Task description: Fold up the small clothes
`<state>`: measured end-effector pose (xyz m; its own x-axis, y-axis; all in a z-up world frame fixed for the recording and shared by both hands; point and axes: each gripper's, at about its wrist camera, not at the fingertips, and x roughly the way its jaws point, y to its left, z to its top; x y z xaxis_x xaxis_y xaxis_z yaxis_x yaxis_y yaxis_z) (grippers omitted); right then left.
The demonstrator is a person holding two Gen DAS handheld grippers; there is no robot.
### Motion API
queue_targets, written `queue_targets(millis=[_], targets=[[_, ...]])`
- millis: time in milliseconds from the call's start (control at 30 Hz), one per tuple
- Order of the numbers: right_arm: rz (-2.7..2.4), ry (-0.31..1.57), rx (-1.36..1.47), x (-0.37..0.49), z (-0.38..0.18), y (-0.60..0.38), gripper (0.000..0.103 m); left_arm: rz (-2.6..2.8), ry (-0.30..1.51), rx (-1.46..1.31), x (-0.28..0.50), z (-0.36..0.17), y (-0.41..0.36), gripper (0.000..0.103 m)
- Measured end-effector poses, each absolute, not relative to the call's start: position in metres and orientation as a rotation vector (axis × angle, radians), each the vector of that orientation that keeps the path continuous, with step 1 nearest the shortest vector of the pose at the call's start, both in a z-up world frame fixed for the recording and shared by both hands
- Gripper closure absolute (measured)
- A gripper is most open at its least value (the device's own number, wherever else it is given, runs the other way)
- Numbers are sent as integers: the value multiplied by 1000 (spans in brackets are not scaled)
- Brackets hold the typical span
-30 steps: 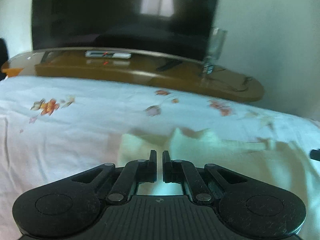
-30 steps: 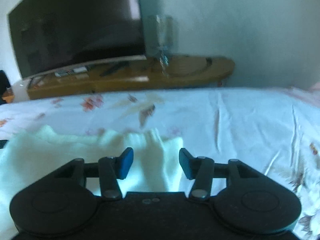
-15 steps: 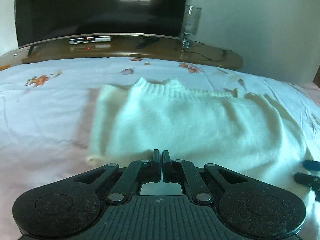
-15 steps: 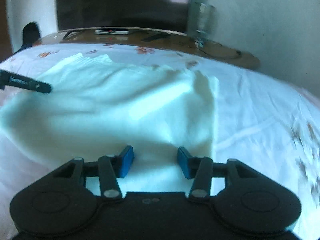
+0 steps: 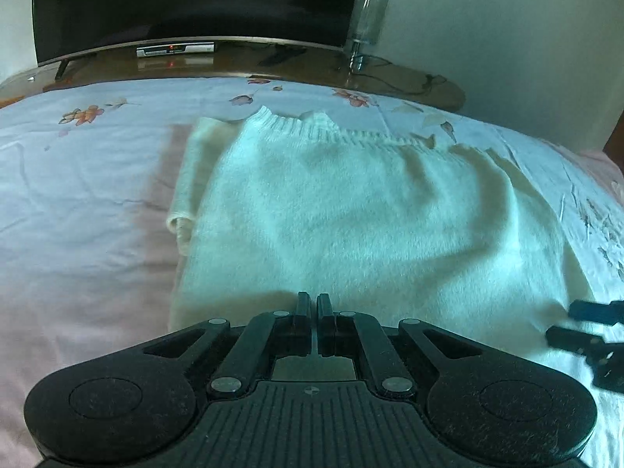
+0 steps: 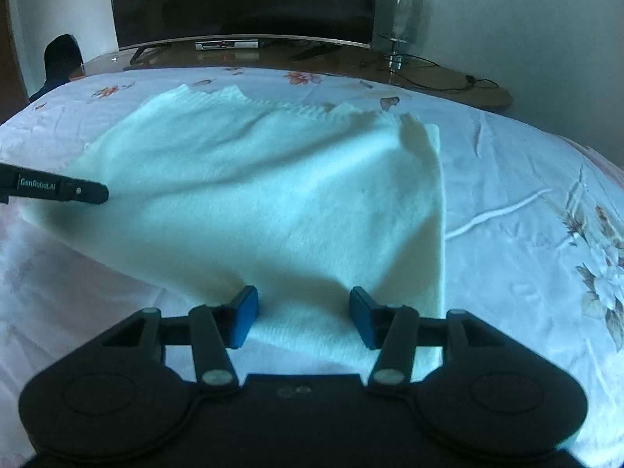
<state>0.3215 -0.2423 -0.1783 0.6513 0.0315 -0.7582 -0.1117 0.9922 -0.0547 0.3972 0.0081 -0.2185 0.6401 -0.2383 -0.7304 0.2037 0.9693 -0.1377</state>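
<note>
So, the job was mid-fold: cream sweater lay spread on the floral bedsheet, filling the centre of both wrist views, its ribbed edge toward the top of the frame near the wooden TV stand. In the left wrist view one sleeve looked tucked alongside the body at centre left. I couldn't make out the other sleeve. Left gripper sat at the near hem, bottom centre, with its tongs pressed together. I couldn't tell whether any knit was caught between them: only a thin dark slit showed. The right wrist view had that same tool coming in from the left edge onto the sweater's left corner, and the shadow under the hem there suggested the cloth sat slightly off the sheet. Right gripper was at the near right corner with tongs spread. The hem lay between the blue pads, but they weren't squeezing it. My read: sides were done, and the lengthwise fold was being set up. The next move probably called for the right tongs to close on the hem, both layers. Then both hands would lift evenly and carry the near edge toward the ribbed edge at the top of the frame. Risk was a one-layer grab on thick, fluffy knit, or uneven lift skewing the fold. The dark TV and the glass at the back were well clear
</note>
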Motion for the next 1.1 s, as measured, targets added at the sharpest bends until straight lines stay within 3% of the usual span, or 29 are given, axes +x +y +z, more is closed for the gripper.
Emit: queue_targets(millis=[233,633,1100], targets=[[98,768,25,328,-151,-231,40,-221,864,-22,394,-213,7,100],[61,845,-74,342,-190,-210,39,-186,852,29,392,-215,0,100],[97,738,-47,363,-155,-205,42,-197,826,-67,435,-202,-7,99]])
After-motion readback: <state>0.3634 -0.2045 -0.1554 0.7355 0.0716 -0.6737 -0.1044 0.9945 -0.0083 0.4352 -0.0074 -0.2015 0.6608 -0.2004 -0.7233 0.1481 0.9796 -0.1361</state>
